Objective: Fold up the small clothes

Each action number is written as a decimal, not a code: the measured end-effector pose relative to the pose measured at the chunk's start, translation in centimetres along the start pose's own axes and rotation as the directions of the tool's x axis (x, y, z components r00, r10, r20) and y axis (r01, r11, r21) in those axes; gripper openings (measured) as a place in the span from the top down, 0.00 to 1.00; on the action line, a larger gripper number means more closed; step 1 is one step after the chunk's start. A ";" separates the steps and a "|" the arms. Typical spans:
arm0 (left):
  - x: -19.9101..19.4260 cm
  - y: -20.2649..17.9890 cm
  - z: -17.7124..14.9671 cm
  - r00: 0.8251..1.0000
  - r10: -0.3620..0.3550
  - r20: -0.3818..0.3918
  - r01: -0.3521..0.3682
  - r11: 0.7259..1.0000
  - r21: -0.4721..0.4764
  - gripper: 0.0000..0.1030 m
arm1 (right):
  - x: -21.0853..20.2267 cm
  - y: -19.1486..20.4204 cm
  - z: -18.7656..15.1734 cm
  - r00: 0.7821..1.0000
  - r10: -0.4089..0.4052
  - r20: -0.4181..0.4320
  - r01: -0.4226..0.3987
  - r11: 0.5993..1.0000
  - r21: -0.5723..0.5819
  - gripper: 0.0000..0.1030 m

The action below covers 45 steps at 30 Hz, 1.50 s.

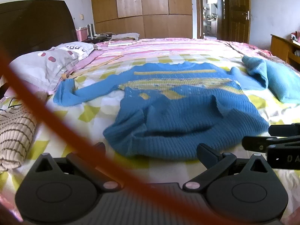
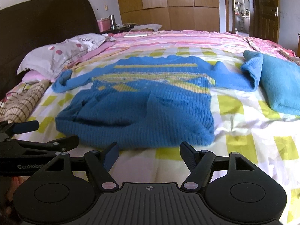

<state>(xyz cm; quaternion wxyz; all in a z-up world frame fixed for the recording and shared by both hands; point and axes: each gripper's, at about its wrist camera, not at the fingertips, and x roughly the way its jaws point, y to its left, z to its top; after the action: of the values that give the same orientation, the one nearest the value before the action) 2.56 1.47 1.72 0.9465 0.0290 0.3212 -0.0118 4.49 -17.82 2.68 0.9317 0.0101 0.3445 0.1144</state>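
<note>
At the far left of the right wrist view a striped beige garment (image 2: pixel 20 101) lies bunched by the bed's edge, with a pillow (image 2: pixel 56 56) above it toward the upper left. The blue sweater (image 2: pixel 142 101) fills the middle of both views, spread on the checked bedsheet (image 2: pixel 243 131) with its hem nearest the cameras, one sleeve (image 2: pixel 71 80) trailing to the left and the other reaching right toward a folded blue cloth (image 2: pixel 279 82) at the right edge. No fold looks started yet; this seems the approach before the first grasp. The left gripper (image 1: pixel 151 151) hovers just short of the hem with its jaws apart and empty, an orange cord (image 1: pixel 56 116) blurring across its lens; the right gripper (image 2: pixel 149 152) is likewise spread wide and holds nothing. The next move likely calls for lowering both onto the hem or the sleeves. Bare sheet lies on either side of the body, tighter on the right by the folded cloth.
</note>
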 end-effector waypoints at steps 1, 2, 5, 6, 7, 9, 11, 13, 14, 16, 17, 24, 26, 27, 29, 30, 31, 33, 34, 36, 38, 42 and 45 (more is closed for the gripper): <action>0.2 0.2 0.2 1.000 0.001 0.003 -0.001 1.000 -0.001 0.00 | 0.1 -0.1 0.3 1.000 -0.002 0.004 0.002 1.000 0.001 0.30; 0.3 0.3 0.3 1.000 0.004 0.006 -0.004 1.000 -0.002 0.00 | 0.2 -0.1 0.5 1.000 -0.003 0.007 0.003 1.000 0.001 0.30; 0.9 1.1 0.8 1.000 0.016 0.013 -0.016 1.000 -0.009 0.00 | 0.8 -0.3 1.4 1.000 -0.011 0.017 0.011 1.000 0.000 0.31; 1.1 1.4 0.9 1.000 0.019 0.013 -0.019 1.000 -0.016 0.00 | 0.9 -0.4 1.7 1.000 -0.013 0.020 0.013 1.000 0.001 0.31; 1.3 1.7 1.0 1.000 0.021 0.012 -0.021 1.000 -0.022 0.00 | 1.1 -0.6 2.0 1.000 -0.014 0.022 0.014 1.000 0.002 0.32; 1.8 2.1 1.3 1.000 0.027 0.010 -0.027 0.999 -0.026 0.00 | 1.5 -0.7 2.6 1.000 -0.015 0.025 0.015 1.000 0.006 0.33; 2.3 2.4 1.7 0.999 0.033 0.014 -0.033 0.999 -0.022 0.00 | 1.8 -0.8 3.0 1.000 -0.013 0.026 0.012 1.000 0.008 0.35; 2.7 2.7 1.9 0.999 0.037 0.020 -0.037 0.999 -0.019 0.00 | 2.2 -0.9 3.4 1.000 -0.012 0.027 0.011 1.000 0.007 0.36; 2.9 2.8 2.0 0.999 0.034 0.019 -0.034 0.999 -0.017 0.00 | 2.4 -0.9 3.5 1.000 -0.011 0.026 0.011 1.000 0.007 0.38; 3.3 3.0 2.2 0.999 0.030 0.014 -0.030 0.999 -0.012 0.00 | 2.8 -1.0 3.7 1.000 -0.007 0.018 0.007 1.000 0.007 0.42; 3.5 3.1 2.2 0.999 0.030 0.012 -0.030 1.000 -0.008 0.00 | 3.0 -1.0 3.8 1.000 -0.005 0.013 0.005 1.000 0.006 0.45; 4.3 3.5 1.9 1.000 0.000 -0.027 0.000 1.000 0.011 0.14 | 4.4 -1.3 3.7 1.000 -0.002 -0.030 0.002 1.000 -0.007 0.58; 4.6 3.3 1.8 0.999 -0.002 -0.042 0.004 0.999 0.032 0.28 | 4.7 -1.5 3.5 0.999 -0.003 -0.044 0.003 1.000 -0.004 0.62; 4.7 3.2 1.7 0.998 -0.009 -0.054 0.011 0.999 0.038 0.40 | 4.8 -1.6 3.5 0.999 -0.003 -0.050 0.003 1.000 -0.003 0.64; 5.0 3.2 1.7 0.996 -0.028 -0.083 0.031 0.999 0.029 0.53 | 5.0 -1.8 3.4 0.998 -0.004 -0.064 0.004 1.000 -0.001 0.72; 5.2 3.3 1.7 0.995 -0.039 -0.092 0.041 0.999 0.021 0.58 | 5.0 -1.9 3.4 0.998 -0.003 -0.068 0.003 1.000 0.000 0.74; 5.3 3.3 1.7 0.994 -0.047 -0.100 0.049 0.999 0.015 0.60 | 4.9 -1.9 3.4 0.997 -0.002 -0.071 0.002 1.000 0.001 0.77; 5.5 3.4 1.7 0.992 -0.052 -0.118 0.054 0.998 0.010 0.74 | 4.8 -2.1 3.3 0.997 0.001 -0.075 -0.001 1.000 -0.002 0.81; 5.6 3.5 1.7 0.991 -0.057 -0.125 0.058 0.998 0.003 0.77 | 4.7 -2.1 3.2 0.997 0.003 -0.077 -0.003 1.000 -0.004 0.84; 5.6 3.7 1.8 0.990 -0.060 -0.131 0.058 0.998 -0.015 0.83 | 4.5 -2.2 3.0 0.997 0.008 -0.083 -0.008 1.000 -0.007 0.89; 5.1 4.2 1.8 0.991 -0.060 -0.122 0.055 0.998 -0.043 0.85 | 4.1 -2.3 2.8 0.996 0.012 -0.084 -0.013 1.000 -0.007 0.96; 3.4 5.9 1.6 0.994 -0.057 -0.096 0.045 0.992 -0.118 0.86 | 2.5 -2.4 2.2 0.997 0.028 -0.077 -0.028 1.000 -0.001 0.97; 1.9 7.3 0.9 0.995 -0.057 -0.082 0.041 0.983 -0.180 0.87 | 1.0 -2.6 1.6 0.996 0.046 -0.075 -0.046 0.999 0.007 0.97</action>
<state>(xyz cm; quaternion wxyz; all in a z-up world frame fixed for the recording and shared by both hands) 4.91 8.65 1.61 0.9298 -0.0631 0.3626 -0.0051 6.82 -19.98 3.04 0.9151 0.0161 0.3795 0.1351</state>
